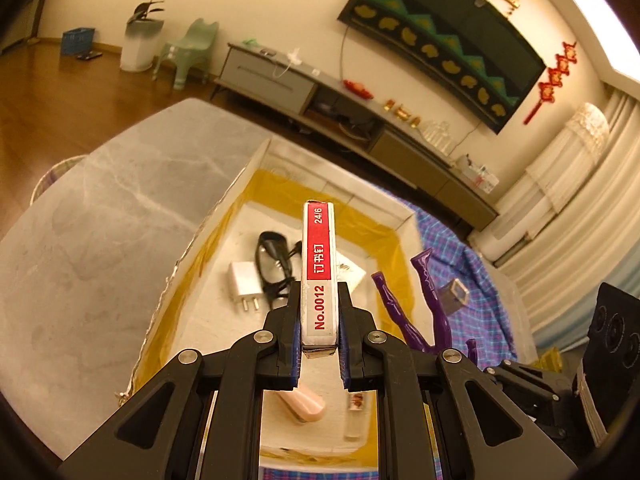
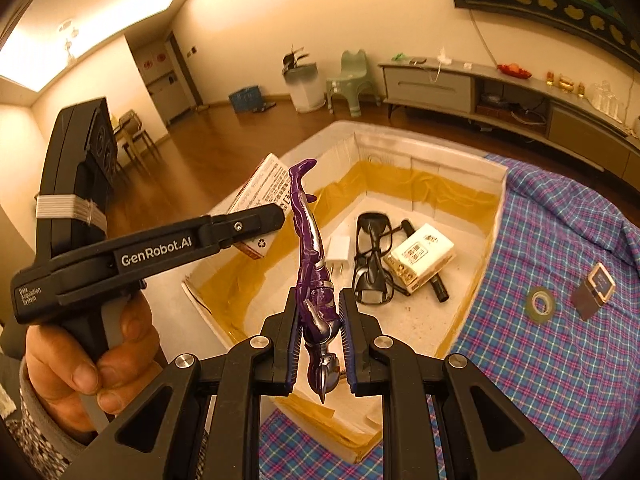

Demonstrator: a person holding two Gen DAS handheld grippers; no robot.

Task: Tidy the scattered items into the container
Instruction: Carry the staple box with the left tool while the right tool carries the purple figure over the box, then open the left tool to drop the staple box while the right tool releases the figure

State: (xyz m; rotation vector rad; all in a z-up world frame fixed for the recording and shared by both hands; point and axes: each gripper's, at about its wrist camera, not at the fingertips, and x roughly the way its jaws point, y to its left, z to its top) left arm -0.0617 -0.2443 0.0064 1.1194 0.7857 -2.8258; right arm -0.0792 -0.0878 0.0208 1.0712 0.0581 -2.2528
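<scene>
Over the box [image 2: 496, 184], both grippers carry loads: left gripper [image 1: 319, 320] clamps staple pack [image 1: 319, 264], right gripper [image 2: 320, 320] pinches purple figure [image 2: 314, 276]. Step: drop-off. Next, prob. lower & release inside w/o hitting glasses [image 2: 370, 264].

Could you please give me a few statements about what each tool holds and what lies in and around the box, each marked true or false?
1. The left tool grips a staple box. True.
2. The right tool is empty. False: it is shut on a purple figurine.
3. Black glasses lie inside the cardboard box. True.
4. The tape roll is inside the cardboard box. False: it lies on the plaid cloth.
5. A white charger plug lies in the cardboard box. True.
</scene>
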